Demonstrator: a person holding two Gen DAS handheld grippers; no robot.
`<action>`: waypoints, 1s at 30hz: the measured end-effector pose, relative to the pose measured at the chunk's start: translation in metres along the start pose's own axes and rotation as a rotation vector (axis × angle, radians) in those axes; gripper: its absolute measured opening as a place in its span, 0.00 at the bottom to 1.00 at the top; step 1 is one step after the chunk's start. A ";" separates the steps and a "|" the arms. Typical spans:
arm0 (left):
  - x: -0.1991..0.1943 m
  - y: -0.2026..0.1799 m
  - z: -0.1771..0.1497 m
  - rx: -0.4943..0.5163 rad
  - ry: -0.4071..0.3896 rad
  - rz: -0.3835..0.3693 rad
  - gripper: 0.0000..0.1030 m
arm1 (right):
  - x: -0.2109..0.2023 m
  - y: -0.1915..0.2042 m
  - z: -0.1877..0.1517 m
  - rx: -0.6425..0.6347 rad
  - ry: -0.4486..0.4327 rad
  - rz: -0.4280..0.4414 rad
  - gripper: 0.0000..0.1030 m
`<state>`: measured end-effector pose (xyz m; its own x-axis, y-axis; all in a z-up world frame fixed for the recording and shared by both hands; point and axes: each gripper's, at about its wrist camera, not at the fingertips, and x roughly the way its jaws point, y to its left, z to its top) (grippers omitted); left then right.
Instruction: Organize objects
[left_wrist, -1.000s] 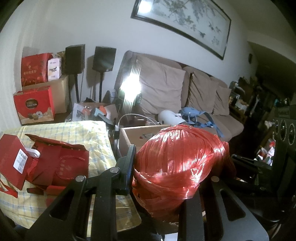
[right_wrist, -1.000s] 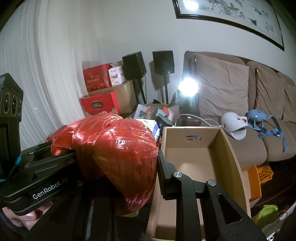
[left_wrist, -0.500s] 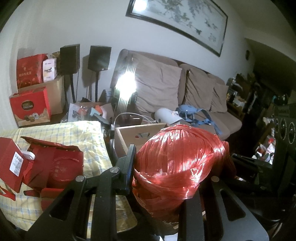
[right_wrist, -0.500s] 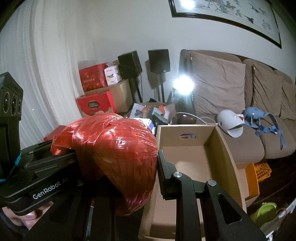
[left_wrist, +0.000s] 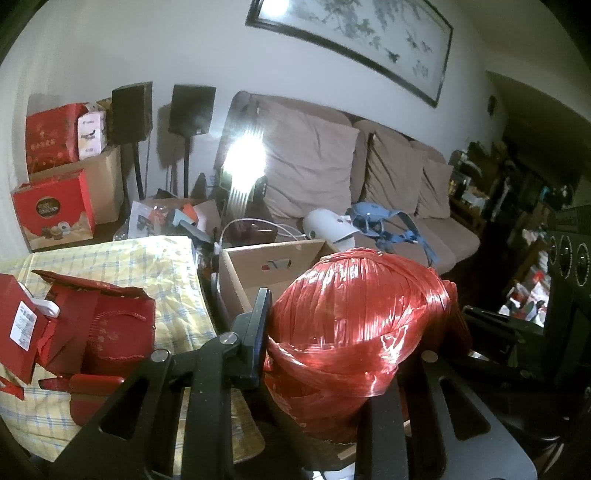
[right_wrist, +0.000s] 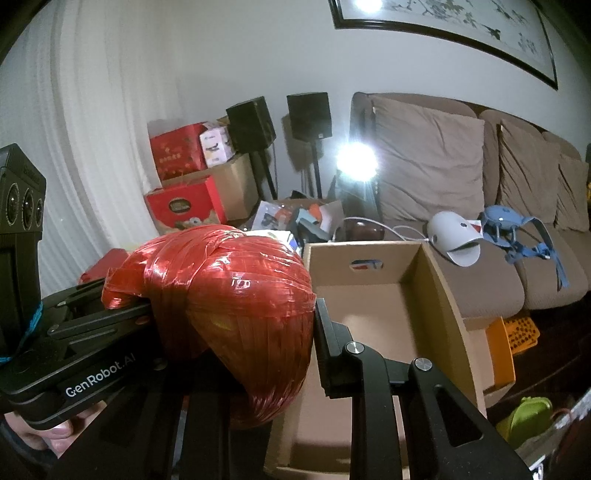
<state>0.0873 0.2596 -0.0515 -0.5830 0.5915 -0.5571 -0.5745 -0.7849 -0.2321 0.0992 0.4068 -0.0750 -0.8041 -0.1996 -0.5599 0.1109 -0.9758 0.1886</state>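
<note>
While both hand-held grippers clamp it from opposite sides, the left (left_wrist: 354, 332) and the right (right_wrist: 236, 325), the red twine ball (left_wrist: 362, 325) hangs beside an open cardboard box (right_wrist: 436, 295), near the sofa (right_wrist: 480, 177).

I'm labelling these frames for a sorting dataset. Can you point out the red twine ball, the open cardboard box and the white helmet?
red twine ball (right_wrist: 236, 291): right wrist view, shiny upper front of the windings.
open cardboard box (right_wrist: 443, 295): right wrist view, inside of its right wall.
white helmet (right_wrist: 448, 230): right wrist view, top of the shell, on the sofa seat.
</note>
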 end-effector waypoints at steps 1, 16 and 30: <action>0.001 -0.001 0.000 0.000 0.002 -0.001 0.22 | 0.000 -0.001 0.000 0.002 0.001 0.000 0.21; 0.011 -0.008 0.000 0.006 0.020 -0.016 0.22 | 0.000 -0.010 -0.002 0.021 0.013 -0.020 0.21; 0.020 -0.015 -0.002 0.013 0.051 -0.017 0.22 | 0.001 -0.019 -0.005 0.040 0.033 -0.026 0.21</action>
<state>0.0848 0.2831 -0.0607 -0.5429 0.5945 -0.5931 -0.5922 -0.7718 -0.2316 0.0993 0.4244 -0.0833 -0.7867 -0.1778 -0.5912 0.0663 -0.9764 0.2054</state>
